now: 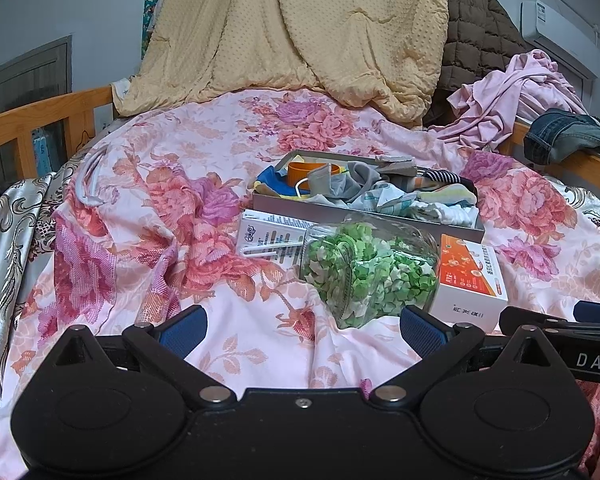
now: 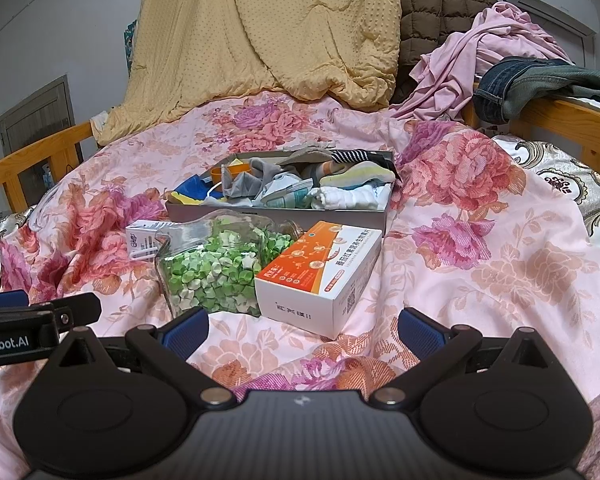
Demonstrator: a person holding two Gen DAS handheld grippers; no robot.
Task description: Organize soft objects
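A grey tray (image 1: 364,218) (image 2: 276,216) sits on the floral bed cover and holds a heap of socks and small cloths (image 1: 380,190) (image 2: 300,184), with an orange roll (image 1: 304,174) at its left end. My left gripper (image 1: 302,330) is open and empty, low over the cover in front of the tray. My right gripper (image 2: 302,330) is open and empty beside it, also short of the tray. Each gripper's side shows at the edge of the other's view.
A glass jar of green paper stars (image 1: 368,272) (image 2: 216,268), an orange-and-white box (image 1: 470,280) (image 2: 320,276) and a small white carton (image 1: 268,238) (image 2: 142,238) lie in front of the tray. A yellow quilt (image 1: 300,32), pink cloth (image 2: 484,56), jeans (image 2: 540,84) and wooden rails (image 1: 40,116) stand behind.
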